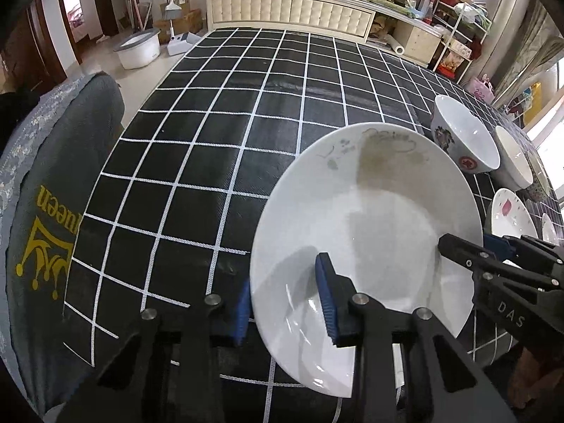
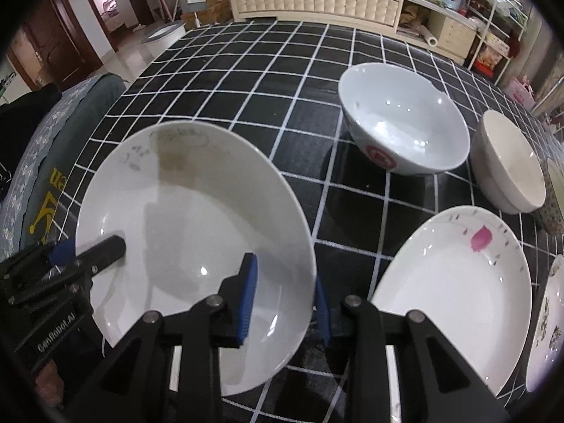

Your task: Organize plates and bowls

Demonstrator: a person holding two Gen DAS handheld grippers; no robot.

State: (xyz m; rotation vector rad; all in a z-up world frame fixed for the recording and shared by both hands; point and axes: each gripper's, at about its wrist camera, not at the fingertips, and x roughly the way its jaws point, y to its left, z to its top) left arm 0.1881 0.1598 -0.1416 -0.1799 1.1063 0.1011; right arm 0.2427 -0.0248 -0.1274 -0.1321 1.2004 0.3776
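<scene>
Two grippers hold one white plate (image 1: 366,218) at the same time, each on its own side of the rim. The left gripper (image 1: 285,312) is clenched on the near left edge: one blue pad lies inside the plate and the other is under the rim. The right gripper (image 2: 285,303) grasps the opposite edge in the same way, with the rim between its pads.

The plate looks tilted, and its near edge seems a little above the counter (image 1: 211,141), which is covered with a black cloth with white squares. Whether the far edge touches the cloth I cannot tell. A pale brown stain is on its far rim.

Near it, on the right, stand a white bowl with a red mark (image 2: 405,123) and a cream bowl (image 2: 507,165). A plate with a pink flower (image 2: 454,282) lies just beside the held plate.

I judge the plate to be stiff, glazed and slippery, rather heavy for such small pads, and fragile if it falls. The rim is the only good place to take it, because the middle is too wide. With two grips on opposite sides it should stay level, but both hands must move together, otherwise the rim can slide out.
</scene>
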